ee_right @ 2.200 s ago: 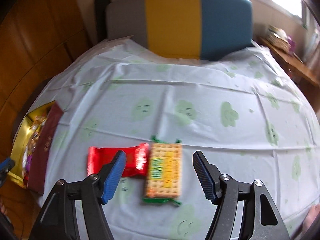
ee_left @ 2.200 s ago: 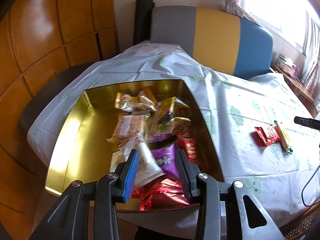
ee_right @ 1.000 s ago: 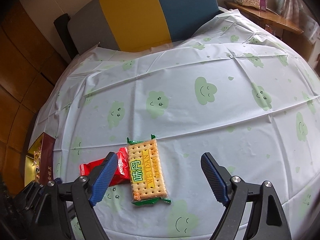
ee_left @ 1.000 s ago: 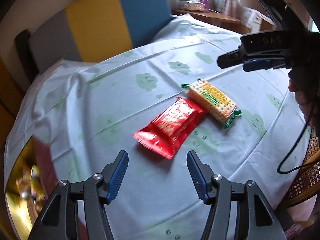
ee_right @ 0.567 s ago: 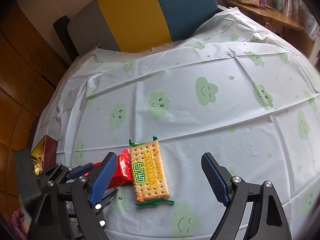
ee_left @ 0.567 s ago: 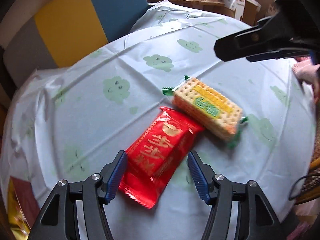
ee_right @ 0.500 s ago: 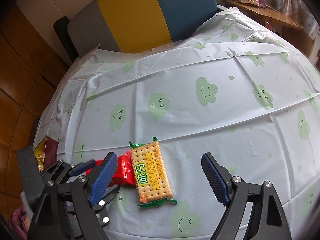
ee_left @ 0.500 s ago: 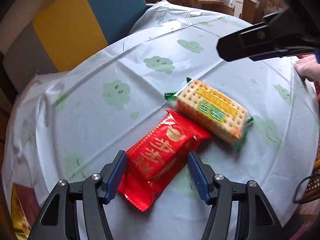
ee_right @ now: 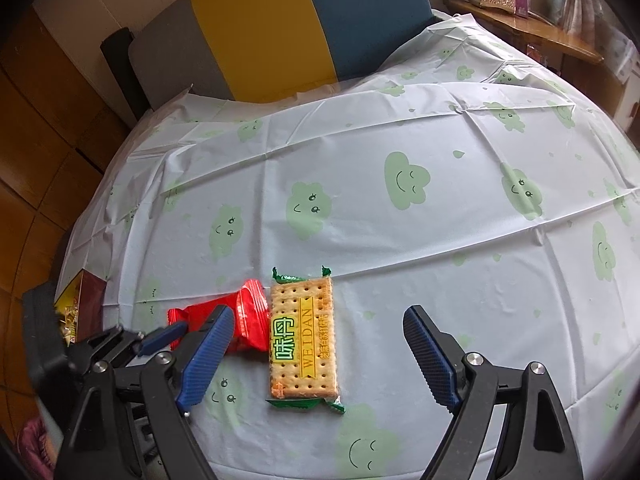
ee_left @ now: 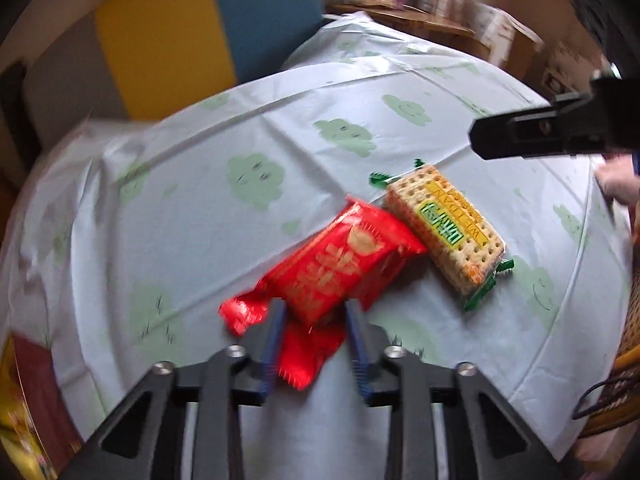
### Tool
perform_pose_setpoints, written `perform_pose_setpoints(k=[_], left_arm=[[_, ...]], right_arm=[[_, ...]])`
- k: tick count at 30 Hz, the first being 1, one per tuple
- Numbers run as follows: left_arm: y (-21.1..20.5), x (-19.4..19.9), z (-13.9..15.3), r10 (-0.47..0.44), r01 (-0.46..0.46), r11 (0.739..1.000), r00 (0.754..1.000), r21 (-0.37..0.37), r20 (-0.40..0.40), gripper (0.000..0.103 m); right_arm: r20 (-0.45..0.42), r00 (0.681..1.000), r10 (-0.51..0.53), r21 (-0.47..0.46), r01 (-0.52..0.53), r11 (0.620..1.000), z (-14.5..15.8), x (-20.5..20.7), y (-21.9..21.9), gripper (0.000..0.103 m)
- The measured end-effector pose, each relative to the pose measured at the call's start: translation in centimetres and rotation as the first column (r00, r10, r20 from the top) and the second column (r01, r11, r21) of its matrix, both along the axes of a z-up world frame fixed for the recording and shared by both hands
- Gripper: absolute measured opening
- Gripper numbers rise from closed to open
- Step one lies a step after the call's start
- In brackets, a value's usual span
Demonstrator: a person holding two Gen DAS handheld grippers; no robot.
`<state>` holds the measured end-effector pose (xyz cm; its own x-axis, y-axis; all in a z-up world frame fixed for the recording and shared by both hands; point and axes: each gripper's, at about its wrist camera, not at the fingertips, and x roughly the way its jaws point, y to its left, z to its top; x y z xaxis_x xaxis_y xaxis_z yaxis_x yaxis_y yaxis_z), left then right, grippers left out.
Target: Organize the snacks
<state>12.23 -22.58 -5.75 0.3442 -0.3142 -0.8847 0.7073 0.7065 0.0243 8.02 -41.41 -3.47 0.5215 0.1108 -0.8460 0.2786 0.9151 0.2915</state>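
A red snack packet [ee_left: 340,264] lies on the cloud-print tablecloth [ee_left: 200,208], touching a cracker pack [ee_left: 444,224] with green ends. My left gripper [ee_left: 314,312] has its jaws closing, and the blue pads press on the packet's near end, which crumples between them. In the right wrist view the red packet [ee_right: 244,320] sits left of the cracker pack [ee_right: 303,340], with the left gripper's fingers [ee_right: 164,338] at its left end. My right gripper [ee_right: 318,332] hangs open just above the cracker pack, its fingers wide on both sides and apart from it.
A gold tin [ee_left: 16,432] with a dark red side stands at the table's left edge, also in the right wrist view as the tin [ee_right: 74,308]. A grey, yellow and blue chair back [ee_right: 280,32] stands behind the table. A wooden shelf [ee_right: 532,32] runs at the far right.
The left gripper moved down onto the red packet and shut on its near end, crumpling it. The right gripper stayed still and open over the cracker pack.
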Motion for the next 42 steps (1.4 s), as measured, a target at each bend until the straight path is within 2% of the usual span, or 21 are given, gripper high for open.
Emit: perform_pose_setpoints(k=[3, 7, 9, 11, 13, 17, 21, 23, 28, 29, 30, 32, 37, 42], left_arm=[[1.3, -1.0, 0.0, 0.044, -0.046, 0.999, 0.997, -0.029, -0.058, 0.024], [2.4, -2.9, 0.9, 0.024, -0.032, 0.997, 0.995, -0.074, -0.101, 0.024], [2.4, -3.0, 1.3, 0.007, -0.014, 0.997, 0.996, -0.080, -0.092, 0.026], [2.3, -3.0, 2.0, -0.026, 0.021, 0.997, 0.997, -0.073, -0.069, 0.037], [2.0, -2.6, 2.4, -0.050, 0.048, 0.998, 0.998, -0.050, -0.045, 0.040], [0.2, -1.1, 2.0, -0.077, 0.076, 0.997, 0.996, -0.026, -0.035, 0.056], [-1.1, 0.0, 1.4, -0.117, 0.117, 0.993, 0.993, 0.008, -0.005, 0.067], [-2.0, 0.4, 1.0, -0.149, 0.148, 0.988, 0.989, 0.032, 0.010, 0.079], [-3.7, 1.3, -0.7, -0.168, 0.168, 0.983, 0.986, 0.074, 0.003, 0.079], [-3.8, 1.4, -1.2, -0.156, 0.156, 0.984, 0.988, 0.081, -0.004, 0.076], [-3.6, 1.6, -1.5, -0.140, 0.141, 0.988, 0.990, 0.055, -0.023, 0.073], [-2.9, 1.7, -1.2, -0.084, 0.084, 0.996, 0.996, 0.003, -0.007, 0.047], [-1.4, 0.6, -1.0, -0.024, 0.024, 1.000, 1.000, -0.003, 0.002, 0.045], [1.3, -1.6, -0.7, 0.109, -0.109, 0.994, 0.994, -0.021, 0.000, 0.045]], right_arm=[[-0.007, 1.000, -0.001, -0.004, 0.001, 1.000, -0.1, -0.1, 0.0, 0.087], [-0.013, 1.000, 0.004, -0.010, -0.004, 1.000, -0.2, -0.1, 0.2, 0.087], [-0.011, 1.000, 0.005, -0.009, -0.006, 1.000, -0.1, -0.2, 0.3, 0.087], [-0.007, 1.000, 0.006, -0.006, -0.006, 1.000, 0.0, -0.2, 0.3, 0.087], [-0.002, 1.000, 0.005, 0.001, -0.005, 1.000, 0.1, -0.2, 0.2, 0.087], [0.005, 1.000, 0.004, 0.009, -0.004, 1.000, 0.4, -0.3, 0.2, 0.087], [0.002, 1.000, 0.000, 0.020, 0.000, 1.000, 0.3, -0.3, 0.0, 0.088], [0.000, 1.000, 0.000, 0.026, 0.000, 1.000, 0.3, -0.2, 0.0, 0.088], [-0.009, 1.000, 0.001, 0.026, 0.000, 1.000, 0.1, 0.0, -0.1, 0.089], [-0.012, 1.000, 0.000, 0.025, 0.000, 1.000, 0.0, 0.0, -0.1, 0.089], [-0.016, 1.000, -0.001, 0.023, 0.001, 1.000, -0.1, 0.0, -0.1, 0.089], [-0.023, 1.000, -0.001, 0.019, 0.002, 1.000, -0.3, 0.1, -0.1, 0.089], [-0.037, 0.999, 0.028, -0.001, -0.028, 1.000, -0.7, 0.4, 0.6, 0.089], [-0.064, 0.989, 0.135, -0.008, -0.135, 0.991, -1.3, 0.9, 2.6, 0.089]])
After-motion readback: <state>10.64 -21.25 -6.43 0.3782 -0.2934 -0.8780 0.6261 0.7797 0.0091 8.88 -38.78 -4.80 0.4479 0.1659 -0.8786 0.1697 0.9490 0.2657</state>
